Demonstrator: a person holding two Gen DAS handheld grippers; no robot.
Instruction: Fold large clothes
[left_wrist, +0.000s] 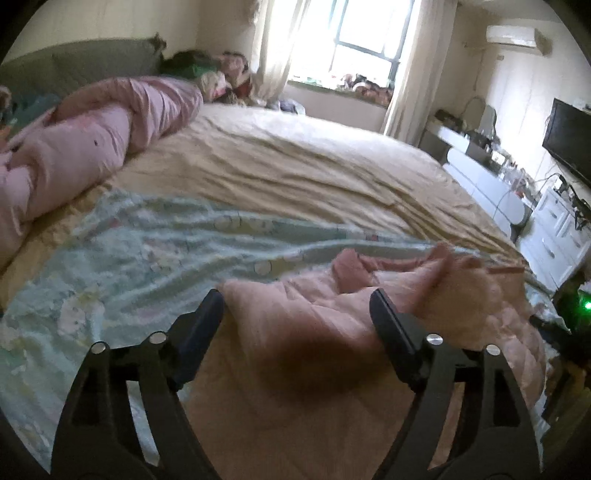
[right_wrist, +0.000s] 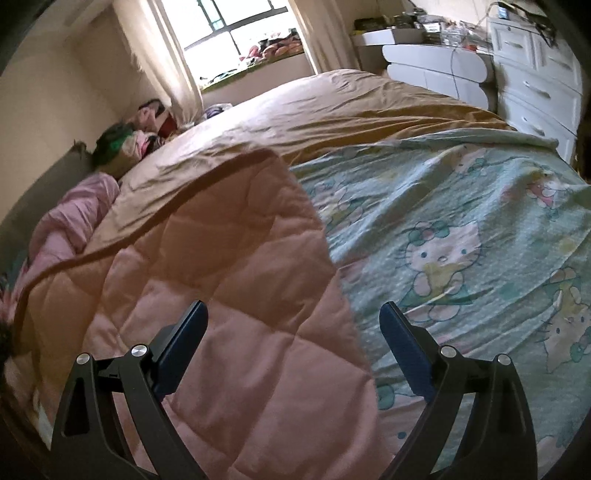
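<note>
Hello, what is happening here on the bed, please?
A person is working over a bed with a pair of tongs in each hand. Both the left tongs and the right tongs are open and hold nothing. Below them lies a pink quilted blanket, partly covering a mint cartoon-print sheet spread on the tan bedcover. In the left wrist view the blanket's end is bunched, so the folding seems unfinished. A rolled pink duvet lies near the headboard.

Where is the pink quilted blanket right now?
In both wrist views the pink quilted blanket lies in the foreground on the bed, atop the green cartoon-cat sheet.
</note>
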